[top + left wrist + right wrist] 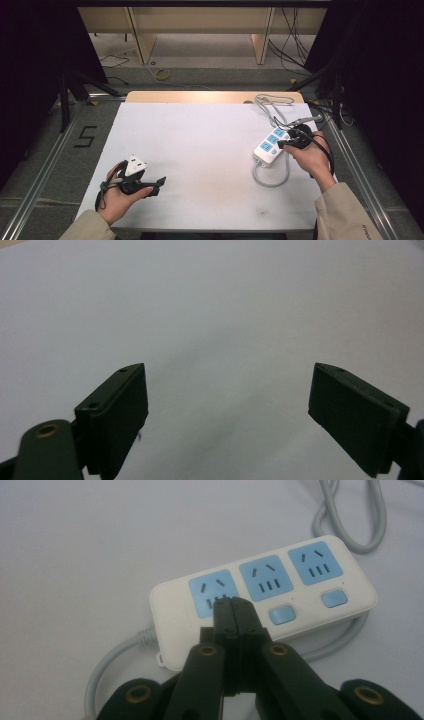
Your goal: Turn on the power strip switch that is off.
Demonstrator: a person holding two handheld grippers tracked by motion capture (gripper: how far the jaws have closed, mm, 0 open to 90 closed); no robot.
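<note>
White power strip (260, 600) under the clenched, empty right tool (234, 605); left tool (230, 410) released, well apart.

The power strip (270, 145) is a white, rounded block lying flat on the table (200, 150), near its right edge, set at a slant with one short end toward the table's far right corner. Its top faces up and carries three light-blue sockets in a row, with light-blue buttons beside them. Its grey cord (272, 179) leaves the near end, curls under the strip's right side and loops toward the table's far edge.
</note>
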